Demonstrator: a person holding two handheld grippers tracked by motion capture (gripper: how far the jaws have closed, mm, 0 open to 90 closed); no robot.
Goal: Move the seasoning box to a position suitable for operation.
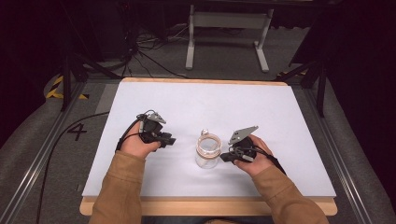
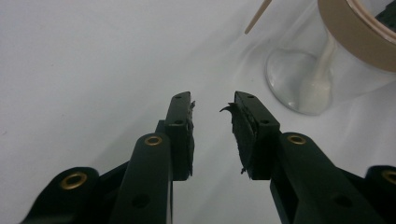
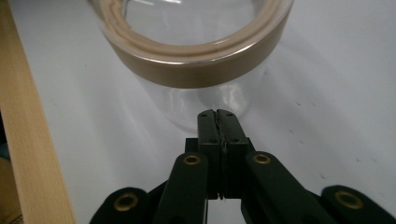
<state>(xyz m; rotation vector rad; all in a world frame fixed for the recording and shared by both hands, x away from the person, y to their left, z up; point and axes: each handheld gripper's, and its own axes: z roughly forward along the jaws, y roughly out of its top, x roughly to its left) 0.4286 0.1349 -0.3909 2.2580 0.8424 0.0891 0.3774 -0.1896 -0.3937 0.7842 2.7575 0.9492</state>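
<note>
While the person's forearms in tan sleeves (image 1: 119, 196) reach in from the near edge, the left gripper (image 1: 164, 139) sits in the left hand (image 1: 137, 145) over the white worktop (image 1: 196, 102), left of centre, with its cable (image 1: 60, 140) trailing off the left side towards the floor. From the left gripper view its jaws stand apart with a clear gap between them, nothing held, their black pads (image 2: 187, 135) frayed at the edges, and they point across the bare white surface with the base of the jar up at the right. At the middle of the worktop, between the two grippers, stands a clear glass jar (image 1: 207, 150), upright, with a tan band around its open mouth and a small metal clasp at its far rim. Just right of it is the right gripper (image 1: 226, 157), held in the right hand (image 1: 254, 161), a grey three-cornered plate (image 1: 243, 134) on top. From the right gripper view its jaws are pressed together with nothing between them, their tips close up against the jar's glass wall below the tan band (image 3: 196, 70); whether they touch the glass cannot be told. A pale wooden edge (image 3: 23, 140) of the table runs along the left of that view.
</note>
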